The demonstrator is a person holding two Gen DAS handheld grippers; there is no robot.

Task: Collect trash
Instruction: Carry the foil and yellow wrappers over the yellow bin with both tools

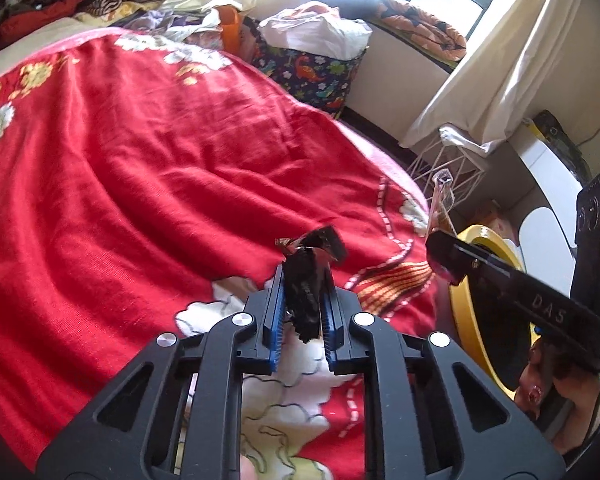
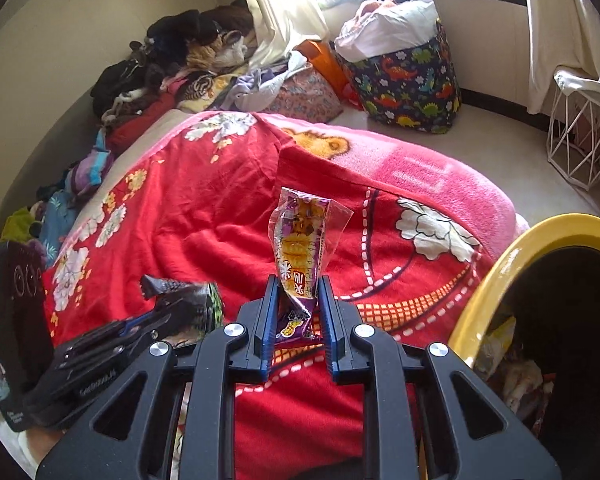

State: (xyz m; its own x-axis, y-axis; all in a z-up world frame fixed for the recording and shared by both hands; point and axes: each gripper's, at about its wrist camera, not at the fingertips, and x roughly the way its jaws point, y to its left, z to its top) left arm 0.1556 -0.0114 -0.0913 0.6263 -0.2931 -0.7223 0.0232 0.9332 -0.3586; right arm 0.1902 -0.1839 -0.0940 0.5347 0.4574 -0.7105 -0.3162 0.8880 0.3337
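Note:
My left gripper point(image 1: 303, 280) is shut on a crumpled black wrapper point(image 1: 306, 284) above the red blanket point(image 1: 140, 160). It also shows in the right wrist view point(image 2: 180, 300), low at the left, with the black wrapper point(image 2: 188, 292) in it. My right gripper point(image 2: 298, 288) is shut on a purple and yellow snack wrapper point(image 2: 304, 248) that stands upright above the blanket. It also shows in the left wrist view point(image 1: 440, 252) at the right, beside the yellow-rimmed trash bin point(image 1: 468, 312). The bin point(image 2: 512, 264) stands at the bed's right side and holds some trash.
A dinosaur-print fabric basket point(image 2: 412, 80) full of laundry stands on the floor beyond the bed. A white wire basket point(image 2: 580, 136) stands at the far right under a curtain. Piled clothes point(image 2: 172, 64) lie along the wall at the head of the bed.

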